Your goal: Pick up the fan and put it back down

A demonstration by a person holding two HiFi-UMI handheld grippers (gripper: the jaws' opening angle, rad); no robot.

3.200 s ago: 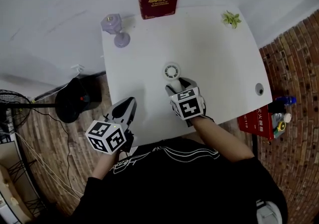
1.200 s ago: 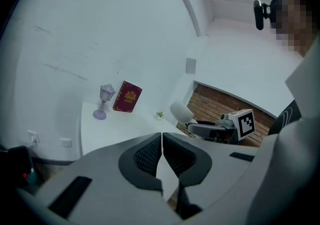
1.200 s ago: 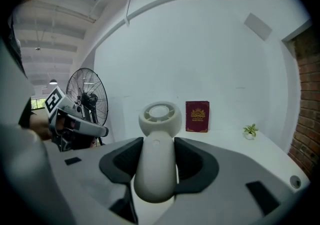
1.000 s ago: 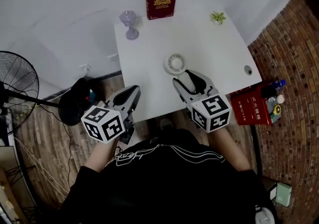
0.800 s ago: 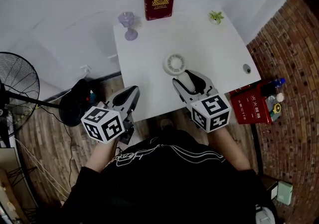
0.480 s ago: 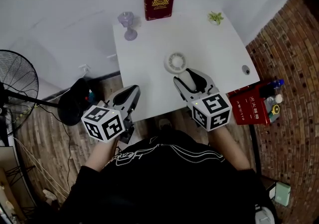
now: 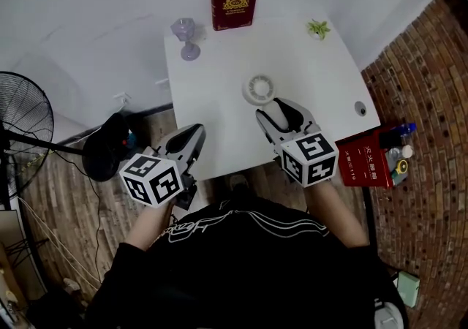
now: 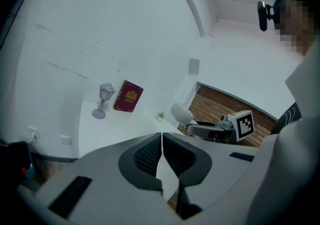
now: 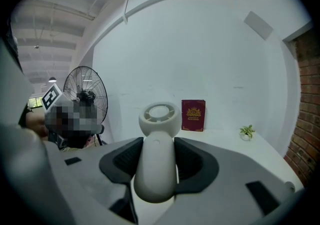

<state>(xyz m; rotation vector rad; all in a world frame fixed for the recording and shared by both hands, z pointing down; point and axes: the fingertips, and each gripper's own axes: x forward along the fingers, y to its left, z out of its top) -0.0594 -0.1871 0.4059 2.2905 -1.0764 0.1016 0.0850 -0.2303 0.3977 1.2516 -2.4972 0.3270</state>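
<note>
Right claw (image 7: pixel 280 111) clamps the white fan (image 7: pixel 259 89) by its handle, jaws half apart around it, round head out front over the table (image 7: pixel 219 64) — a good set-down likely means lowering it level and letting go only once it rests. Both claws tilt slightly downward; the left claw (image 7: pixel 191 137), jaws together and empty, hangs at the table's near edge.
</note>
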